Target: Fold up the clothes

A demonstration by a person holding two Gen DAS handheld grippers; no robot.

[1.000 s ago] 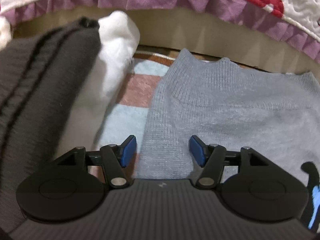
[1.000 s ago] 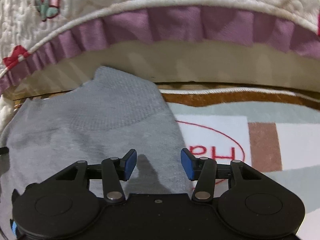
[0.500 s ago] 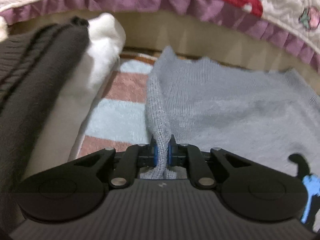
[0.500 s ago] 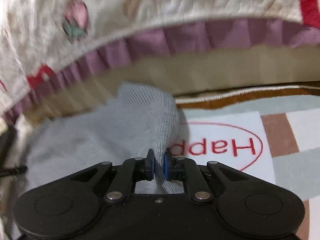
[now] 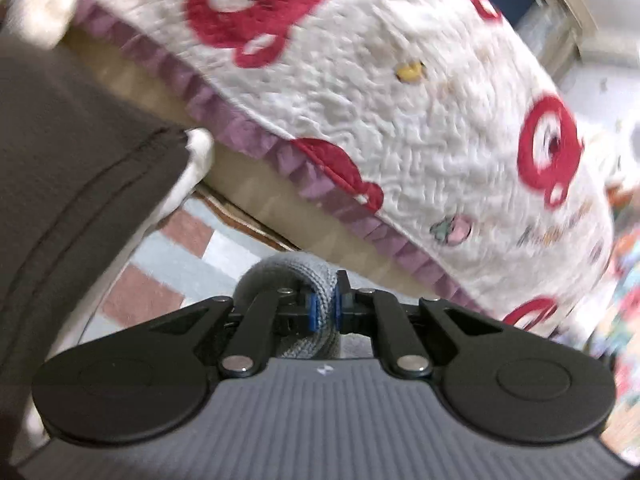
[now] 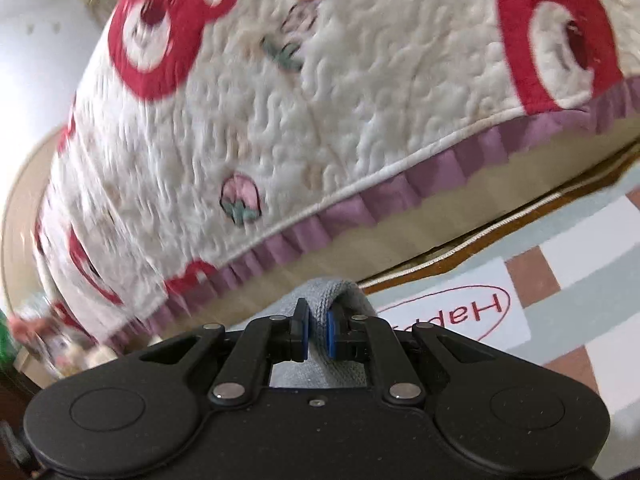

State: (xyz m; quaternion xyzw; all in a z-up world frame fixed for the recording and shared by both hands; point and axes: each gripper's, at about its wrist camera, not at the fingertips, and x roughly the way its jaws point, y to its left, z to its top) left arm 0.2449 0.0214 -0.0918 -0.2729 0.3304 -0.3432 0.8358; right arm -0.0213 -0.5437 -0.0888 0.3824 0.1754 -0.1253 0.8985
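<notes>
Quilted bed edge (image 6: 360, 128) ahead; dark garment (image 5: 72, 200) blocks left.

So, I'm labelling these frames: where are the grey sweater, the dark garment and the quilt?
grey sweater (image 5: 288, 276): left wrist view, bunched knit above the fingers.
dark garment (image 5: 68, 168): left wrist view, its broad front.
quilt (image 6: 360, 120): right wrist view, white quilted top.

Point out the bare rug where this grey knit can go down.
Right view: open rug right of the grey knit, around the red "Happy" print, bordered by the quilt frill. Left view: crowded; a dark garment covers the striped rug's left side.
</notes>
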